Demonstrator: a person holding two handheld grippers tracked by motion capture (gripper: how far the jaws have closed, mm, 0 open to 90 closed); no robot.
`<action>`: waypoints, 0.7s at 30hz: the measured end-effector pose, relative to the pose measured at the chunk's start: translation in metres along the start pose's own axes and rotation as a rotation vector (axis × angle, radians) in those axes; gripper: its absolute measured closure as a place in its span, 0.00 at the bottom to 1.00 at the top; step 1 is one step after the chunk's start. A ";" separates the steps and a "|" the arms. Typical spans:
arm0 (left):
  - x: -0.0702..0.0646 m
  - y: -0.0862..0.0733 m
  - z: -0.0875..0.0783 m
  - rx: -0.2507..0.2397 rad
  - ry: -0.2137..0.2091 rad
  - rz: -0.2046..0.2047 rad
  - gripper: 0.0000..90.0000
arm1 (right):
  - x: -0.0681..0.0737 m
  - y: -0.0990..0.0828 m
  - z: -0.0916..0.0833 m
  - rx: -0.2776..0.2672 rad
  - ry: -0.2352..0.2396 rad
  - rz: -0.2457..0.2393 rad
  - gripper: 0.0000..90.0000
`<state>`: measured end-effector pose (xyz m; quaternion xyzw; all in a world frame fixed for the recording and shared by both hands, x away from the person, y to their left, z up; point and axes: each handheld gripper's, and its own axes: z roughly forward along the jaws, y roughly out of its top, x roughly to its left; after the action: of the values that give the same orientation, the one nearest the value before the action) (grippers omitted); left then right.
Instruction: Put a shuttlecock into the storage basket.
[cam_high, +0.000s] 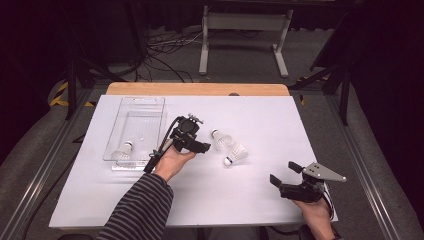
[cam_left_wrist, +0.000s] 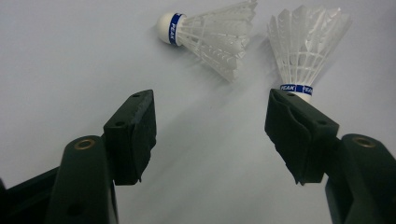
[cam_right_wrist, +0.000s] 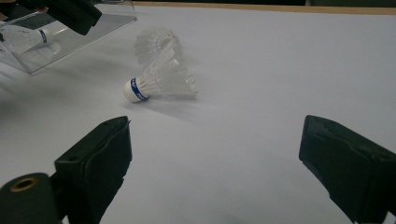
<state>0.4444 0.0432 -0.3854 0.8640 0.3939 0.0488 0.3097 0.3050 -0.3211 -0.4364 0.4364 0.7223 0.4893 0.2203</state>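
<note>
Two shuttlecocks lie on their sides on the white table sheet, near the middle and just beside each other. The nearer shuttlecock (cam_high: 237, 153) points its cork towards the person; the farther shuttlecock (cam_high: 220, 138) has its cork towards the clear tray (cam_high: 141, 102). A third shuttlecock (cam_high: 123, 150) already lies in the tray's near end, so the work looks like gathering them into it.

The trouble I would expect is a poor pick. The feather skirts overlap or nearly touch, so a jaw coming in could catch both, knock one rolling, or crush the thin feathers if it closes on the skirt and not the cork. They are light, and a nudge would send them off across the smooth sheet.

The left gripper (cam_high: 200, 146) hovers just beside the pair, between them and the tray. In the left gripper view its jaws stand well apart with bare sheet between them, and one jaw tip sits close by the cork of a shuttlecock (cam_left_wrist: 297, 88); whether it touches, I cannot tell. The right gripper (cam_high: 284, 173) rests near the table's front right, jaws wide apart, holding nothing.
</note>
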 end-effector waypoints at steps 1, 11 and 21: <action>-0.001 0.001 0.001 0.003 0.004 0.005 0.39 | 0.000 0.000 0.000 -0.001 0.001 0.001 0.11; -0.006 0.011 0.009 0.031 0.022 0.022 0.44 | 0.000 0.000 0.000 0.001 -0.001 -0.002 0.11; -0.009 0.019 0.022 0.068 0.023 0.021 0.47 | 0.000 0.000 0.000 0.003 0.001 -0.003 0.11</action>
<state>0.4576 0.0164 -0.3910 0.8775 0.3899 0.0486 0.2748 0.3053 -0.3211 -0.4365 0.4356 0.7236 0.4880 0.2201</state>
